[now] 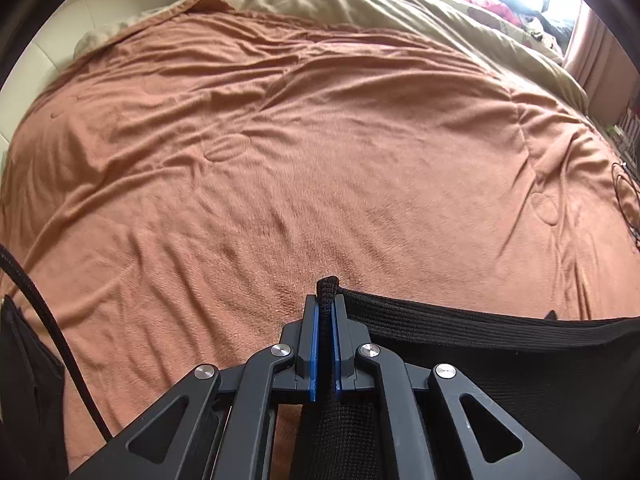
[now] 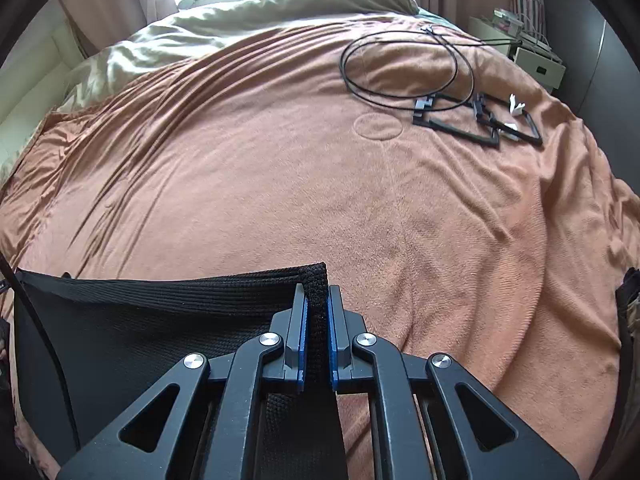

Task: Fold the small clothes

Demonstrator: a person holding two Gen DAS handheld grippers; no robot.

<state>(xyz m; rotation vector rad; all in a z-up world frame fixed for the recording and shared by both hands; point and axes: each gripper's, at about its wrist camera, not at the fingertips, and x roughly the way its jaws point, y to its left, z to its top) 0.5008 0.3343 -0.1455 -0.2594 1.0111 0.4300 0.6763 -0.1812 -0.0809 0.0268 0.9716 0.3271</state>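
We hold the black knit garment (image 1: 460, 332) stretched over the near edge of the bed's orange blanket (image 1: 280, 160), left claw (image 1: 325, 308) clamped on its left corner, right claw (image 2: 317, 300) clamped on its right corner. Far right lie a coiled black cable (image 2: 404, 64) and black frames (image 2: 480, 124), well apart; an olive duvet (image 2: 240, 12) lies farther off.

A garment (image 2: 160, 300) spans both tools above the blanket (image 2: 280, 180); cables (image 2: 404, 64) lie far right.
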